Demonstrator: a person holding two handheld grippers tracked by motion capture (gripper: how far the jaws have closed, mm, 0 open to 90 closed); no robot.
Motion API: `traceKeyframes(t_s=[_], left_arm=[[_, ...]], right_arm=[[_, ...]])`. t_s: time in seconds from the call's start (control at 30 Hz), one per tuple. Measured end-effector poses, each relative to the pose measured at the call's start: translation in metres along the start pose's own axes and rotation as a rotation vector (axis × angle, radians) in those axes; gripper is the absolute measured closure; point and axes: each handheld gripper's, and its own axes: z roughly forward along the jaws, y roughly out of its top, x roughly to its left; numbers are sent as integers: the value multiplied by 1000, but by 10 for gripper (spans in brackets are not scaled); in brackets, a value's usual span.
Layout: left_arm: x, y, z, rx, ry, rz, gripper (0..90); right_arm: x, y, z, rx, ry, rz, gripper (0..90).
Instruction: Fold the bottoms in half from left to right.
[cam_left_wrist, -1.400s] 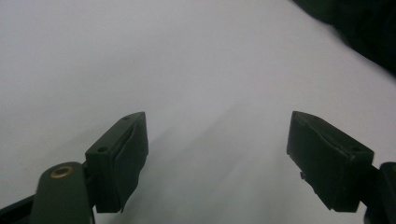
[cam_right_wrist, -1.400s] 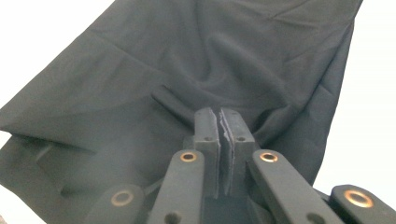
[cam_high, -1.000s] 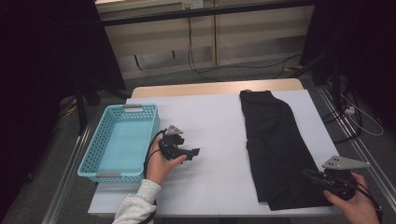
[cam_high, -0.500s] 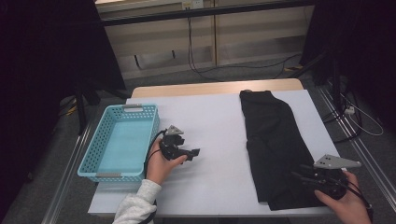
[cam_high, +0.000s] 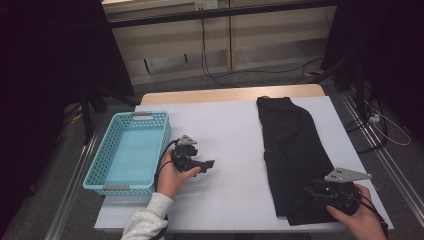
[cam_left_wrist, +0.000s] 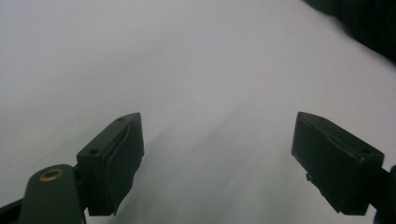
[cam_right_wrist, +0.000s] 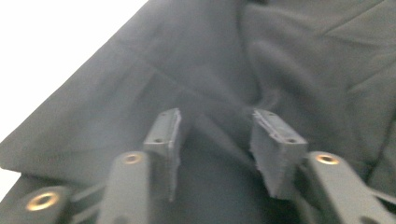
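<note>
The white table (cam_high: 230, 130) carried black folded trousers (cam_high: 290, 150) along its right side and a turquoise basket (cam_high: 127, 152) at left. The right gripper (cam_right_wrist: 215, 140), jaws just closing, straddled a trouser fold ungripped. The left gripper (cam_left_wrist: 217, 149) gaped over bare tabletop.

**Materials and finishes on the table**

A black garment (cam_high: 295, 160) of soft, matt woven cloth lies creased on a smooth, matt white table cover (cam_high: 230, 130) (paper or board, hard to tell). A strip of pale wood table (cam_high: 225, 94) edge shows beyond it. The turquoise basket (cam_high: 100, 167) is slightly glossy latticed plastic. The right gripper (cam_right_wrist: 215, 140) has matt black jaws with rough-edged pads and brass-coloured rivets; the left gripper (cam_left_wrist: 217, 154) looks alike.
</note>
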Motion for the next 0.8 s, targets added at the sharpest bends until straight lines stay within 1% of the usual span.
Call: traceKeyframes(t_s=[0.03, 0.07, 0.1, 0.13, 0.17, 0.23, 0.3, 0.37, 0.5, 0.57, 0.63, 0.7, 0.8], left_arm=[[-1, 0, 0, -1, -2, -5, 168], [-1, 0, 0, 3, -2, 0, 168], [-1, 0, 0, 3, -1, 0, 168], [-1, 0, 0, 1, -2, -3, 168], [-1, 0, 0, 0, -2, -4, 169], [0, 0, 0, 3, -1, 2, 168], [0, 0, -1, -3, 0, 0, 168], [0, 0, -1, -2, 0, 0, 168], [0, 0, -1, -2, -2, -1, 168], [0, 0, -1, -5, -4, -9, 167], [1, 1, -2, -10, -3, -11, 165], [1, 1, -3, -13, -6, -13, 165], [2, 1, -3, -11, -3, -12, 165]], right_arm=[[0, -1, 2, 28, 4, -12, 647], [1, -2, 3, 12, 3, -15, 669], [1, -2, 3, 19, 8, -14, 714], [1, -1, 1, 26, 7, -18, 786], [1, -1, 1, 29, 7, -22, 825], [0, -2, -1, 27, 19, -20, 865], [-2, -3, -3, 29, 22, -12, 872], [-4, -3, -6, 19, 25, -5, 888], [-6, -4, -14, -1, 16, 8, 896], [-9, -5, -17, -6, 17, 5, 896], [-12, -7, -22, -11, 7, 10, 898], [-14, -11, -27, -26, 14, 29, 898], [-14, -16, -33, -20, 6, 32, 900]])
